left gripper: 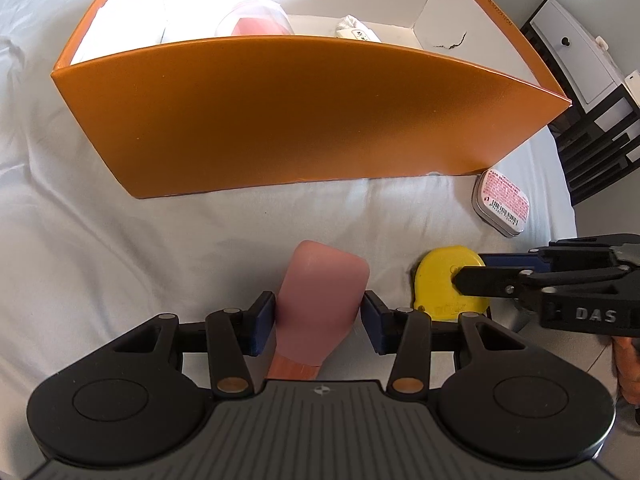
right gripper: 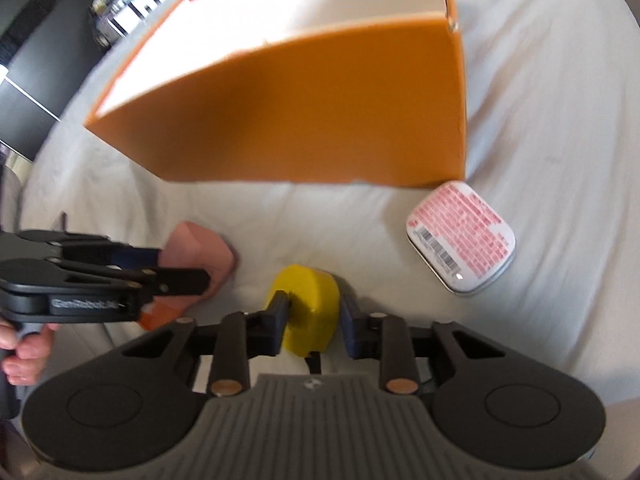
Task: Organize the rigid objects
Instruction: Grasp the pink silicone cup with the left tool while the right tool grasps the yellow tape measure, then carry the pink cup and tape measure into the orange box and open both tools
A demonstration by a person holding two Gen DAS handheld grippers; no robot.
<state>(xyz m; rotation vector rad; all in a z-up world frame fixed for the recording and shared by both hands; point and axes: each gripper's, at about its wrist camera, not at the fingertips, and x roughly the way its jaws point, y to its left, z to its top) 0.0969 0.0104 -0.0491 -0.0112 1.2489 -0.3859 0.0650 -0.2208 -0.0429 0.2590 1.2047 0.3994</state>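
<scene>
A pink bottle (left gripper: 320,300) with an orange cap lies on the white sheet between the pads of my left gripper (left gripper: 319,322), which is shut on it. It also shows in the right wrist view (right gripper: 200,252). My right gripper (right gripper: 312,316) is shut on a yellow tape measure (right gripper: 310,304), which shows in the left wrist view (left gripper: 444,284) too. An orange open-top box (left gripper: 280,120) stands just beyond both, and shows in the right wrist view (right gripper: 312,112).
A small tin (left gripper: 502,206) with a pink label lies by the box's near right corner, also in the right wrist view (right gripper: 460,236). Inside the box are a pink object under clear plastic (left gripper: 256,24) and a white item (left gripper: 356,30). Dark furniture (left gripper: 592,140) stands at right.
</scene>
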